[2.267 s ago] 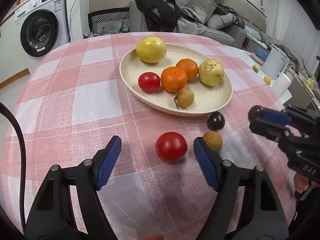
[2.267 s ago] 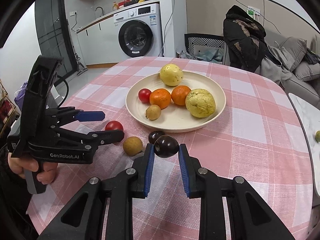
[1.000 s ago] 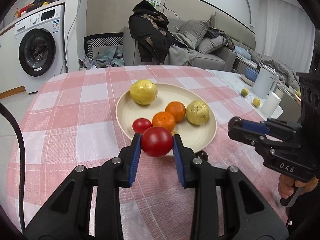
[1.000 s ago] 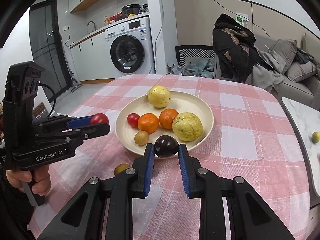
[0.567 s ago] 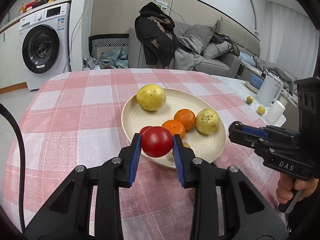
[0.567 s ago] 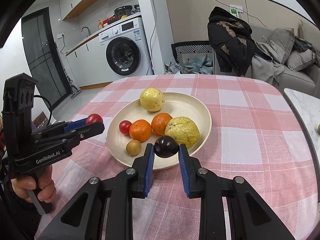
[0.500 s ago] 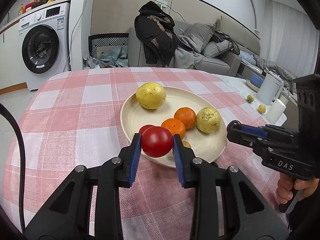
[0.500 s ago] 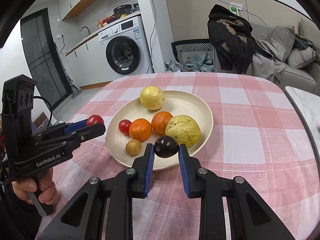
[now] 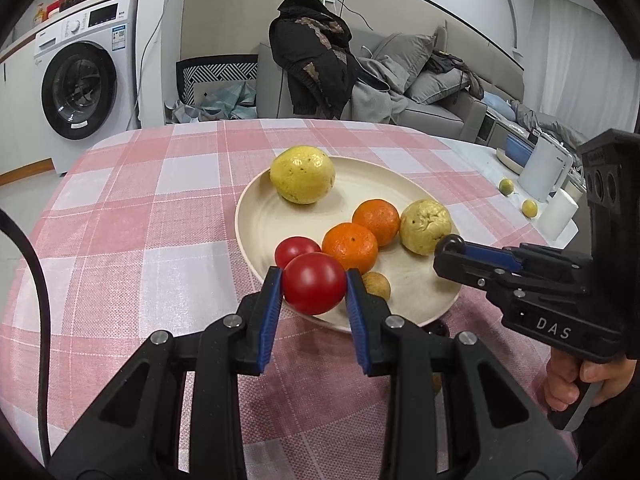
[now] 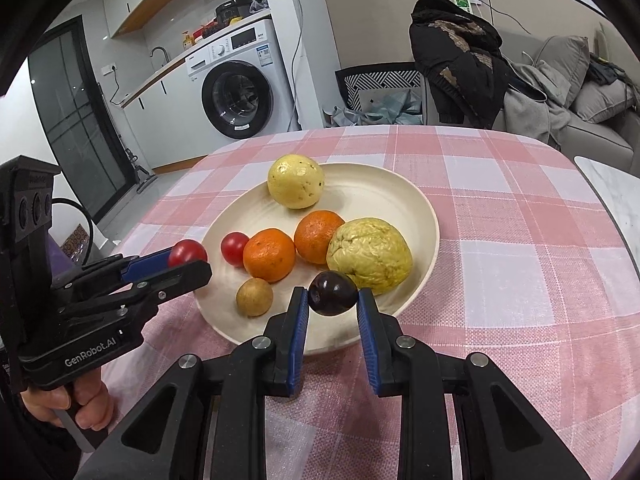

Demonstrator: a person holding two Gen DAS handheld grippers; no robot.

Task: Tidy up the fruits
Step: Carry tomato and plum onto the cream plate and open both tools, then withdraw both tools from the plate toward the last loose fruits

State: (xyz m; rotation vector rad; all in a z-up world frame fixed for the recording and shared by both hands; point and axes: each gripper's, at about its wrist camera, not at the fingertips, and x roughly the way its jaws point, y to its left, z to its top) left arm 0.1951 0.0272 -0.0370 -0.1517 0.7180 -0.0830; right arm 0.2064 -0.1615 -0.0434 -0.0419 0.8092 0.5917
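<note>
The right gripper (image 10: 333, 300) pinches a dark purple fruit (image 10: 333, 293) between its blue pads, over the near rim of the cream plate (image 10: 424, 216). On the plate lie 2 oranges, 2 yellow fruits, 1 small tomato (image 10: 234, 249) and 1 brown fruit (image 10: 254, 297). At left, the left gripper (image 10: 188, 258) grips a red tomato (image 10: 187, 252).

The left wrist camera sat behind its own fingers (image 9: 272, 312), close above the table (image 9: 120, 240), facing the plate (image 9: 256, 216) and the sofa beyond. The right wrist camera looked likewise past its fingers (image 10: 298, 332) from the plate's (image 10: 428, 216) other side, toward the washing machine (image 10: 236, 88). Both views shared the plate, and each showed the other gripper.
</note>
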